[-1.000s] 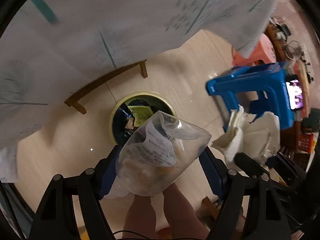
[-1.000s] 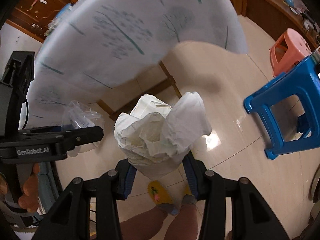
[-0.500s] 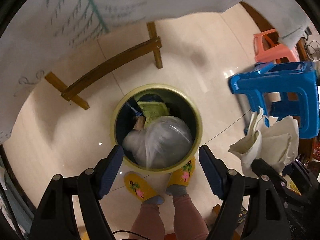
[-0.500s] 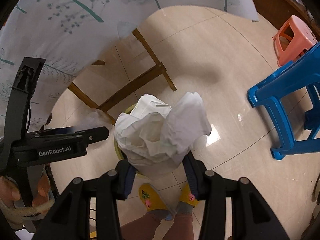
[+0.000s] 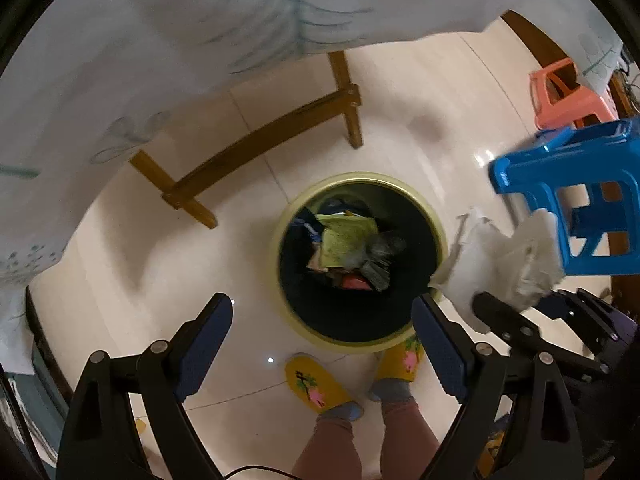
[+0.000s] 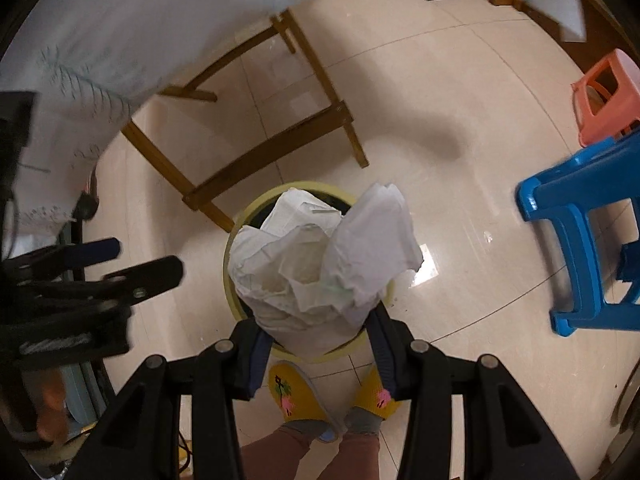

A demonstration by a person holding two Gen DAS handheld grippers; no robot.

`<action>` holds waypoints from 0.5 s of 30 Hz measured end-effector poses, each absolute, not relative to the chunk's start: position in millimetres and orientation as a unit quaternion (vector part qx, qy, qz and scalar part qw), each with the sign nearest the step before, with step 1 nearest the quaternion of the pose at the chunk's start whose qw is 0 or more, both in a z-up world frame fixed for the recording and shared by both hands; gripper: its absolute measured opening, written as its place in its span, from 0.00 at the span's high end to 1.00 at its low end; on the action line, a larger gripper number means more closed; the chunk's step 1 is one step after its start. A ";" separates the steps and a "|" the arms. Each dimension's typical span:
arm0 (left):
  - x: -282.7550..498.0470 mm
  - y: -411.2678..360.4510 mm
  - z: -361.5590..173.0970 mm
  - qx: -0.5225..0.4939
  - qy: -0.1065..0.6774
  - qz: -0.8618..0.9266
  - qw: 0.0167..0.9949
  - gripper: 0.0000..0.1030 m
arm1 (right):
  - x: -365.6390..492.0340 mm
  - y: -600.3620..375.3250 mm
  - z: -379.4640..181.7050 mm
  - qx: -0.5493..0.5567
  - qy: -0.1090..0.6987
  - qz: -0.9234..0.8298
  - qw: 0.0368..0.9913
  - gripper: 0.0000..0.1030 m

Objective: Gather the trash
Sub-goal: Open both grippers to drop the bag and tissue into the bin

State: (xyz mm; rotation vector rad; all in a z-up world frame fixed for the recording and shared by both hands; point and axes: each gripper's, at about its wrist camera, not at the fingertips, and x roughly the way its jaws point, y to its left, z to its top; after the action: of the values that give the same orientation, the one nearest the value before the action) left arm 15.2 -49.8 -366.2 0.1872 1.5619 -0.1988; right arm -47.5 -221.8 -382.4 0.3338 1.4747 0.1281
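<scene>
Below both grippers on the tile floor (image 5: pixel 400 92) sits a round bin (image 5: pixel 438 224) with a yellow rim and dark inside. Far left in the left wrist view hangs a white tablecloth (image 5: pixel 120 60) with a blue-green print, wooden table legs (image 5: pixel 256 140) under it, just beyond the bin. Left gripper (image 5: pixel 322 312) has its blue-padded fingers spread wide, nothing between them, directly over the near side of the bin. Down in the bin: green-yellow wrapper (image 5: pixel 344 236), a greyish blurred clear bag (image 5: pixel 376 256) beside it, other scraps too small to tell. Person's yellow slippers (image 5: pixel 316 384) touch the near edge of the bin. To the right of the bin, the right gripper (image 6: pixel 318 344) is clamped on a big wad of white crumpled paper (image 6: pixel 320 264); in the left view the wad (image 5: pixel 504 268) is just beside the bin rim, to its right. In the right wrist view the wad covers most of the bin opening, only the yellow rim (image 6: pixel 236 232) showing around it, so the paper is held above the bin, not in it. Left gripper shows at the left edge of that view (image 6: pixel 132 264), near the wad but apart. Further right: blue plastic stool (image 6: pixel 588 236), then a pink-orange stool (image 6: pixel 608 96) behind it, both well apart from the bin.
</scene>
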 end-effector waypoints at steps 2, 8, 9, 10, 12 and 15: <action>14.5 -42.2 -363.3 0.083 0.697 -0.078 0.708 0.13 | -42.9 -213.7 -388.4 0.150 0.673 0.065 0.722 0.56; 16.4 -23.4 -360.4 0.071 0.691 -0.051 0.717 0.13 | -28.8 -187.7 -401.0 0.142 0.684 0.089 0.710 0.52; 17.1 -22.2 -360.5 0.070 0.692 -0.048 0.717 0.13 | -27.6 -184.0 -402.1 0.136 0.684 0.090 0.711 0.51; 17.9 -19.7 -360.0 0.068 0.692 -0.045 0.718 0.13 | -26.0 -180.6 -402.4 0.132 0.684 0.091 0.712 0.51; 17.2 -16.7 -358.2 0.063 0.691 -0.039 0.719 0.13 | -24.0 -175.5 -403.0 0.126 0.683 0.097 0.713 0.45; 17.5 -11.1 -355.7 0.058 0.690 -0.033 0.721 0.13 | -22.7 -172.0 -398.8 0.121 0.679 0.102 0.717 0.26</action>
State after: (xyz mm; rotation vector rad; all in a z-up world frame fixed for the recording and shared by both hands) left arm 17.5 -11.1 -355.7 0.1272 1.5241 -0.0720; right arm -22.7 -172.0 -398.8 0.2675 1.5014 0.2261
